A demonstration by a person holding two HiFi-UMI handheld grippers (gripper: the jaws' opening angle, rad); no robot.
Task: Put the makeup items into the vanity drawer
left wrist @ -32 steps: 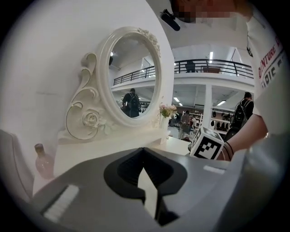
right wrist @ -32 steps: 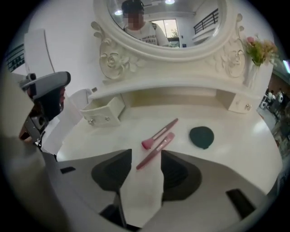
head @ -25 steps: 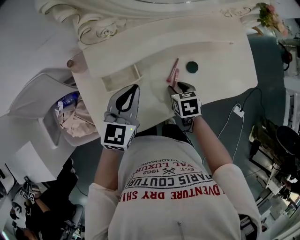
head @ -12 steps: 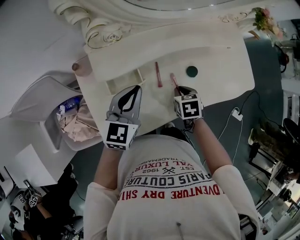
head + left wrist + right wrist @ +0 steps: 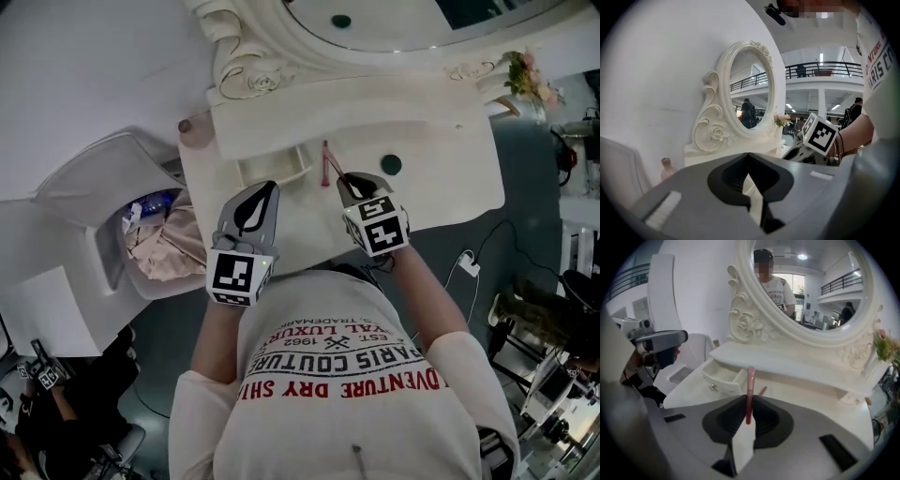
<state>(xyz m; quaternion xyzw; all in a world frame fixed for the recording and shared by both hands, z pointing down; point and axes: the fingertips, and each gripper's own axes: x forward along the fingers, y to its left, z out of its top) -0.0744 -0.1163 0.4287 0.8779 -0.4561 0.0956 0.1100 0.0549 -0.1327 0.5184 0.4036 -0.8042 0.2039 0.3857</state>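
Grip first: the right gripper (image 5: pixel 749 405) is clenched on a pink tube (image 5: pixel 750 380). The tube sticks straight out past the jaws, its far end aimed at the right corner of the drawer (image 5: pixel 714 376). That drawer stands pulled open below the shelf (image 5: pixel 787 363), white inside — the way into it from above is open, with only the shelf edge behind it. A second, reddish stick (image 5: pixel 761 391) lies on the table (image 5: pixel 441 187) just beyond the tube, between the gripper and the shelf. A dark round disc (image 5: pixel 391 165) sits to the right of the stick, apart from it. The left gripper (image 5: pixel 269 187) hovers over the table's front, just short of the drawer front, jaws pressed together on nothing. A brown bottle (image 5: pixel 185 125) stands at the table's far left corner — well apart from both tools. Bare tabletop runs from the disc to the right edge.
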